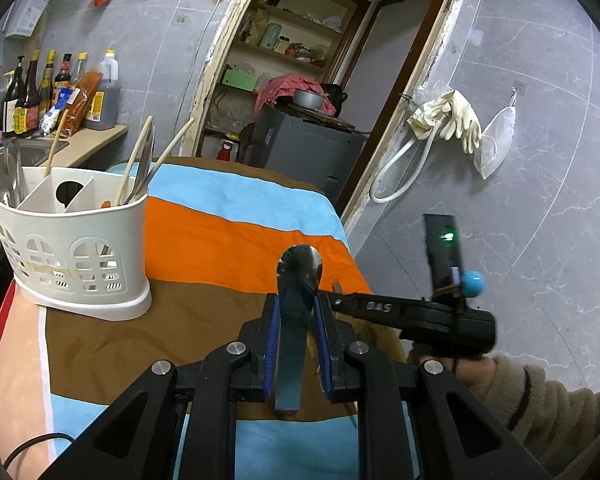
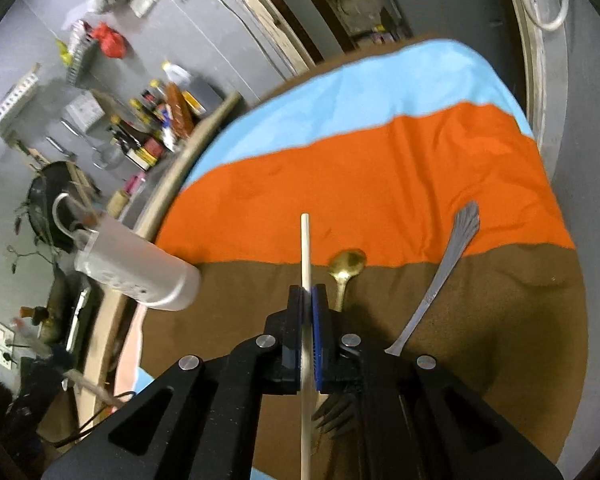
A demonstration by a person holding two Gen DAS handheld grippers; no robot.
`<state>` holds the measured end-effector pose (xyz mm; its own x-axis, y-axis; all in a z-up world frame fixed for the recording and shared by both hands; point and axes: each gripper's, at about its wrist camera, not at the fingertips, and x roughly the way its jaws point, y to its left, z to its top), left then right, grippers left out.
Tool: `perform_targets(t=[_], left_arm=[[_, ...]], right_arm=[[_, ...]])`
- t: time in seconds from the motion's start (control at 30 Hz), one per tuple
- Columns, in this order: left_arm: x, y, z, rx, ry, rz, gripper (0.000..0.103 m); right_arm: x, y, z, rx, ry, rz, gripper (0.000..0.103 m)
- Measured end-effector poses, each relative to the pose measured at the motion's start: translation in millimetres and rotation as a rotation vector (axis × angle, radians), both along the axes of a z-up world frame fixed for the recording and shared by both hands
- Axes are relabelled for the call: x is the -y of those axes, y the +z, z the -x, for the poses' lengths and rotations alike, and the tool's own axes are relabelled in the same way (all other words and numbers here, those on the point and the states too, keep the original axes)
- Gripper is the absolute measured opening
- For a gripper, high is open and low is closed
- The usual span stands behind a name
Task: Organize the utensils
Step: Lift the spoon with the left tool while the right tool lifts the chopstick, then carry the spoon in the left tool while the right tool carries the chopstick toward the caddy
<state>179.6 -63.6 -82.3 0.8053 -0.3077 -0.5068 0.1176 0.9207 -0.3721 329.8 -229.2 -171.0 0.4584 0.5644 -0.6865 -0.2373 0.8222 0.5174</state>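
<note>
My left gripper (image 1: 297, 300) is shut on a steel spoon (image 1: 299, 270), bowl pointing away, held above the striped cloth. The white utensil caddy (image 1: 70, 240) stands to its left on the cloth and holds chopsticks (image 1: 134, 160) and steel utensils. My right gripper (image 2: 309, 292) is shut on a pale wooden chopstick (image 2: 305, 248) that sticks out past the fingers. On the cloth below it lie a gold spoon (image 2: 346, 266) and a steel fork (image 2: 440, 284), handle pointing away. The caddy (image 2: 136, 270) shows blurred at left. The right gripper also shows in the left wrist view (image 1: 412, 314).
The table is covered by a blue, orange and brown striped cloth (image 1: 228, 224). A counter with sauce bottles (image 1: 40, 88) and a sink is behind the caddy. The table's right edge drops to a grey tiled floor (image 1: 540, 220). A doorway with shelves is beyond.
</note>
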Motion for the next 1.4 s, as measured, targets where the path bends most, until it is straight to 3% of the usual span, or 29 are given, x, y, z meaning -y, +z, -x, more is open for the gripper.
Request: perform_targets(t=[0.73,1.17,1.4], left_arm=[[-5,17,3,0.054,0.061,-0.015,0.016],[-6,15,8,0.056,0.087,-0.013,0.016],[-18,27,14,0.072,0.125,-0.024,0.016]], right_arm=[[5,50,8,0.17,0.051,-0.079,0.004],[-3,58,10,0.191,0.063,-0.088,0.004],[-13,80,18,0.303,0.074,-0.114,0.004]])
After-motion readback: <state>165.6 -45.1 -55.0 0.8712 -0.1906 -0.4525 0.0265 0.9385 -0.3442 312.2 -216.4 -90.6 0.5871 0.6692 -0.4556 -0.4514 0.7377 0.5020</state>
